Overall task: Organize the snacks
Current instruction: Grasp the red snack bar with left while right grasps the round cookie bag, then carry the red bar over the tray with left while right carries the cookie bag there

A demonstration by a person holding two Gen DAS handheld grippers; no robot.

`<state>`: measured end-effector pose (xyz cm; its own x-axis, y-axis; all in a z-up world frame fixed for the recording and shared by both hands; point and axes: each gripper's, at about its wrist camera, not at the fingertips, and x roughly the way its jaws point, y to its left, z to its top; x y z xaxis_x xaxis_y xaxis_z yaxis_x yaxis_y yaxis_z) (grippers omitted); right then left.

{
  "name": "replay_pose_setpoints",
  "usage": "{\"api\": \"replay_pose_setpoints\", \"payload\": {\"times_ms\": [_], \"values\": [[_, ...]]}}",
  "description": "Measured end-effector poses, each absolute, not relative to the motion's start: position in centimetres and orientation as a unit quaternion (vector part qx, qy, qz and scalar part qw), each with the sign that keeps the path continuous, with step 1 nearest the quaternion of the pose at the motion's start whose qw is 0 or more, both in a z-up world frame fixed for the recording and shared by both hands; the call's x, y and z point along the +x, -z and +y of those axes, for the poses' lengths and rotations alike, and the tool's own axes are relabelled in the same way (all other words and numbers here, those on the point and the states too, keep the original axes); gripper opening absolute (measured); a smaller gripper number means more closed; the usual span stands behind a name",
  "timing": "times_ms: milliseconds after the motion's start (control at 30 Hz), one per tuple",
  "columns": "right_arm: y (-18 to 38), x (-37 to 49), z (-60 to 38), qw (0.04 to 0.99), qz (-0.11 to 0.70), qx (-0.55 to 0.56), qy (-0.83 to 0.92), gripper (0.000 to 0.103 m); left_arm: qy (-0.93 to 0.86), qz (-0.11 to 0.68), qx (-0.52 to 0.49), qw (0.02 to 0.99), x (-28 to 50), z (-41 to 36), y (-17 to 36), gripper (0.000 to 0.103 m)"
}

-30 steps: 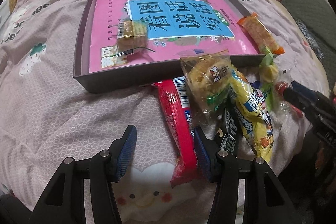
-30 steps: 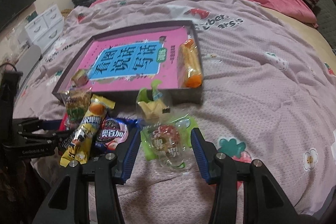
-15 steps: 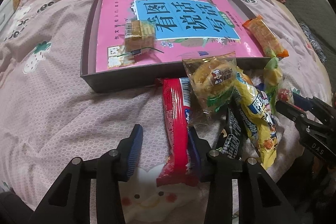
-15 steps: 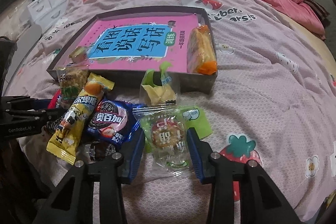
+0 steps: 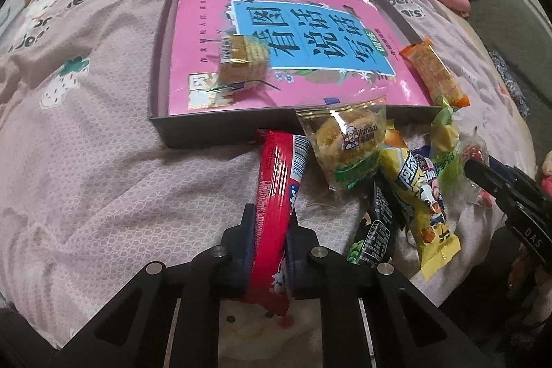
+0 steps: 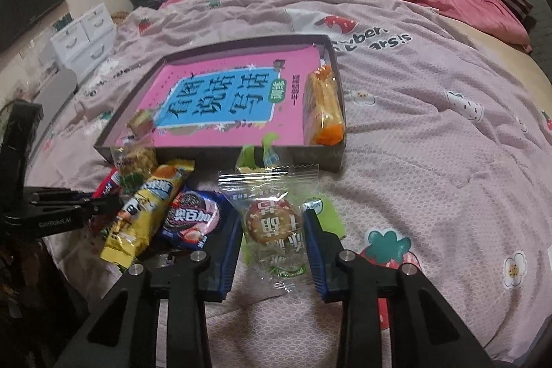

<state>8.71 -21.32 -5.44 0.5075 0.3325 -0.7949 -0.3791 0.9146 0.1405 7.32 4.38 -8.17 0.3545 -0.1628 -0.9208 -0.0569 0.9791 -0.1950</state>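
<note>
The bed [image 6: 431,140] wears a pale pink cover with strawberries and half-hidden lettering. On it lies a dark shallow box [image 5: 157,64] lined with a pink booklet [image 5: 207,33] bearing large Chinese characters on blue. Inside sit a gold-wrapped cake [image 5: 243,57] and an orange wafer pack [image 6: 322,106]. Snacks are heaped against the box's near wall: a yellow bar [image 5: 417,195], a blue Oreo pack [image 6: 193,218], a clear bag marked "Ximaizi" [image 5: 348,143]. The left gripper [image 5: 270,231] is clamped tight on a long red pack [image 5: 276,181]. The right gripper [image 6: 272,238] is closing around a clear cookie packet [image 6: 272,223], pads touching its edges.
</note>
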Motion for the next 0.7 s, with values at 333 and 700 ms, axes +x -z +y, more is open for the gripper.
{"api": "replay_pose_setpoints", "payload": {"times_ms": [333,700], "values": [[3.9,8.1,-20.8,0.877,0.418,-0.014,-0.238,0.036,0.02,0.549,-0.12,0.827,5.6,6.3,6.0,0.015],[2.9,7.7,-20.6,0.881,0.399,-0.007,-0.255,0.036,0.011,0.522,-0.124,0.843,4.4,7.3,3.4,0.015]]}}
